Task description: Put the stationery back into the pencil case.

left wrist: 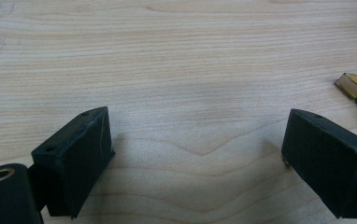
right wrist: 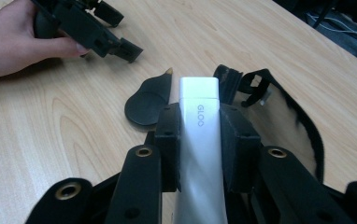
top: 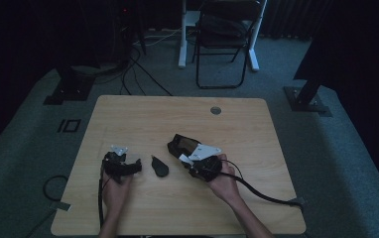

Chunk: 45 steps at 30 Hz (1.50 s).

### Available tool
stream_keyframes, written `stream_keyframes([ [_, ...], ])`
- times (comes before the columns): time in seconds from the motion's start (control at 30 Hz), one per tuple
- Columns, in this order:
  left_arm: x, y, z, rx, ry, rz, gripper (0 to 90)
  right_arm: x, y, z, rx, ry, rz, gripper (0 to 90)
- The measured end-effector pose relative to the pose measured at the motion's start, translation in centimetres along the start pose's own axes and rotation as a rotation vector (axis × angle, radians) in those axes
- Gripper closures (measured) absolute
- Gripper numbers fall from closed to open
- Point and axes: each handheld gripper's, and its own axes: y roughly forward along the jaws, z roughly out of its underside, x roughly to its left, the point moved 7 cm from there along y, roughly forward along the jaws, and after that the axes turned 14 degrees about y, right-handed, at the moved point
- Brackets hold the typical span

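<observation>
While one silver tube (right wrist: 200, 140) marked GLOO sat clamped between its narrowed jaws, the right gripper (right wrist: 199, 122) hovered over one open black pouch (right wrist: 303, 135), one black flap (right wrist: 148, 100) just ahead. The left gripper (left wrist: 195, 149) stood wide open and empty over bare wooden table (left wrist: 176, 56).

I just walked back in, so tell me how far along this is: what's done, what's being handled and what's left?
Done: the right gripper is shut on a white stick marked GLOO, above an open black pouch. In hand: the stick hangs over the wooden table; whether it is going in or coming out I cannot tell. Left: the black oval piece lies untouched, and the left gripper waits open.
</observation>
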Motion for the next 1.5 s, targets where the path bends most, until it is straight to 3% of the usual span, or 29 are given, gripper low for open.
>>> stream_keyframes([
  [0.8, 0.0, 0.0, 0.0, 0.002, 0.0, 0.001, 8.8, -2.0, -0.5, -1.3, -0.035, 0.027, 0.052, 71.4],
  [1.5, 0.0, 0.0, 0.0, 0.002, 0.0, 0.001, 8.8, -3.3, 0.3, -1.7, -0.029, 0.054, 0.066, 71.4],
])
